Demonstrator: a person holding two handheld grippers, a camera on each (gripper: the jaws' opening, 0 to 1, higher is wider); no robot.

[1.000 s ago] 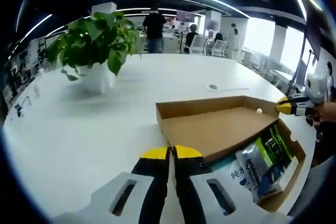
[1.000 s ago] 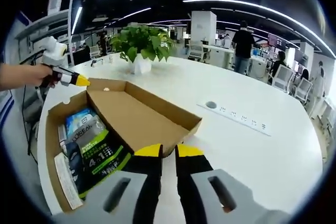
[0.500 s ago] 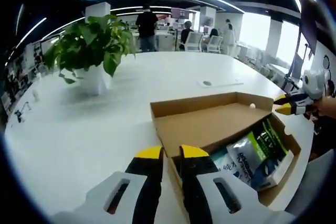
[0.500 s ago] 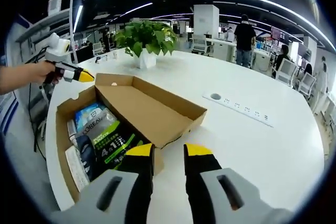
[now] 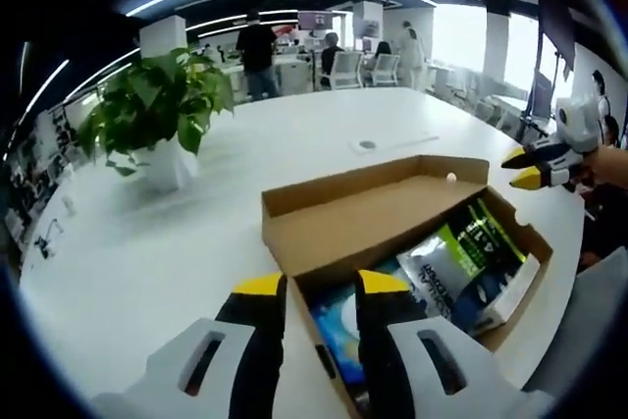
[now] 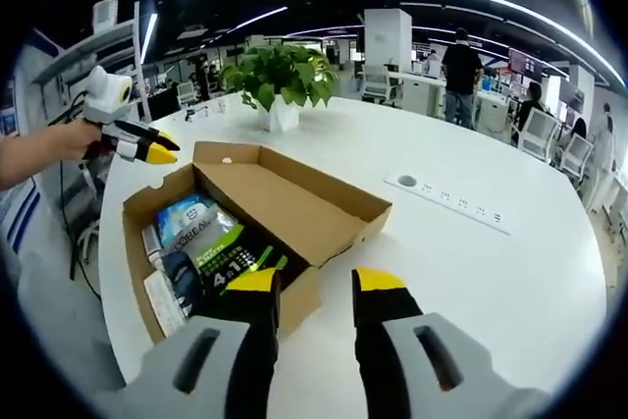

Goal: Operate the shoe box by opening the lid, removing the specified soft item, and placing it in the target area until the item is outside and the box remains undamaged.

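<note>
1. The shoe box sits on the white round surface, its lid raised and leaning back over the far side.
2. Soft packets lie inside the box, at 9 o'clock of the lid in the right gripper view.
3. The left gripper has its jaws apart over the box's near corner.
4. The right gripper has its jaws apart, straddling the box's edge.
5. A potted plant stands at 10 o'clock in the left gripper view.

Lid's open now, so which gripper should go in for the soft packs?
Probably left: the left gripper is open with its tips at the box edge, directly over the packs. The right gripper faces the lid side.
</note>
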